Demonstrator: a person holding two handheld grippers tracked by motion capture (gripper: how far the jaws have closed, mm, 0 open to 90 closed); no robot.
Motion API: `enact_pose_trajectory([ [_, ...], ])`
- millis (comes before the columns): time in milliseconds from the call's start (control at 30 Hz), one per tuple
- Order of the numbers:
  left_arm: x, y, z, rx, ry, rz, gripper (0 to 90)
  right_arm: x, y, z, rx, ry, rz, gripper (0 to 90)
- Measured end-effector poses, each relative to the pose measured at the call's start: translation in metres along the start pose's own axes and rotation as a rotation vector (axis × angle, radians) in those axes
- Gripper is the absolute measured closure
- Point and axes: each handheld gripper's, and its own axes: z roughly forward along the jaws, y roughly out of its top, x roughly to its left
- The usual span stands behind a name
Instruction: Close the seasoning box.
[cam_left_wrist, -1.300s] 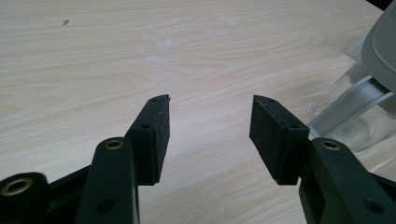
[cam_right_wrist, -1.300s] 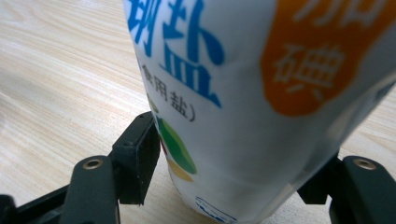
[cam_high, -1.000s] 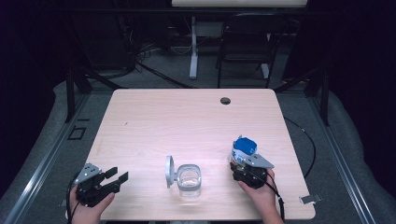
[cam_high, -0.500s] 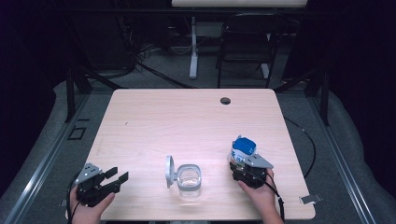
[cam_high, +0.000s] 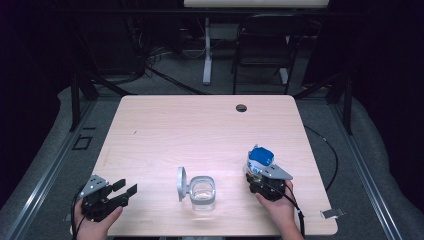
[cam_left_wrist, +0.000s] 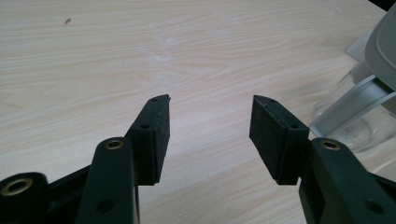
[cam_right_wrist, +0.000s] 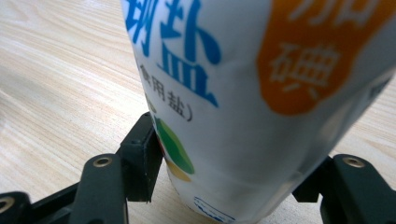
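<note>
White packet (cam_right_wrist: 243, 93), right gripper view: blue characters "盐", smaller "(食用盐)" beneath; white "碘" on orange patch.

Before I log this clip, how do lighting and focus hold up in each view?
High view: the table is evenly lit against a dark room, with a pale sheen near the clear container. Left gripper view: wood grain sharp, container soft at the edge. Right gripper view: the salt bag sits so close that its print blurs.

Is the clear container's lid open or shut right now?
Open. The grey hinged lid stands up on edge at the left side of the clear square plastic container, leaving its mouth uncovered.
</note>
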Motion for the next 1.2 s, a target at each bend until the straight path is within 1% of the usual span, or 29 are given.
enact_pose_trajectory([
  [133,0.0002,-0.0002,0.0,0.001,0.002,-0.002,48.2,-0.0005,0.0002,-0.0001,0.0,0.006,-0.003,39.5],
  [233,0.0005,-0.0004,0.0,0.001,0.001,-0.001,48.2,0.0002,0.001,-0.0005,0.006,-0.001,-0.011,40.0],
  [267,0.0007,-0.0004,-0.0001,0.0,0.001,-0.001,48.3,0.0014,0.0009,0.0002,-0.003,-0.004,-0.007,40.0],
  [333,0.0012,-0.0004,-0.0005,0.0,0.0,-0.002,48.3,0.0014,0.0012,0.0,0.001,0.001,-0.022,40.2],
  [467,0.0015,-0.0009,0.0003,0.0,0.001,-0.006,48.3,0.0013,0.001,-0.0002,0.0,0.0,-0.03,40.2],
  [633,0.0017,-0.0013,0.001,0.003,0.003,-0.006,48.3,0.001,0.0008,-0.0006,0.0,-0.002,-0.03,40.3],
  [867,0.0029,-0.0022,0.0017,0.01,0.0,-0.007,48.3,-0.0002,0.0005,-0.0009,-0.003,0.008,-0.032,40.4],
  [1000,0.0029,-0.0023,0.0016,0.006,0.0,-0.008,48.3,-0.0005,0.0001,-0.0006,-0.012,0.016,-0.014,40.5],
  [1067,0.003,-0.0023,0.0014,0.004,0.0,-0.009,48.3,-0.0009,0.0007,-0.0016,-0.001,0.016,-0.024,40.5],
  [1200,0.003,-0.0022,0.001,0.006,0.0,-0.01,48.3,0.0,0.0015,-0.0022,0.003,0.014,-0.039,40.5],
])
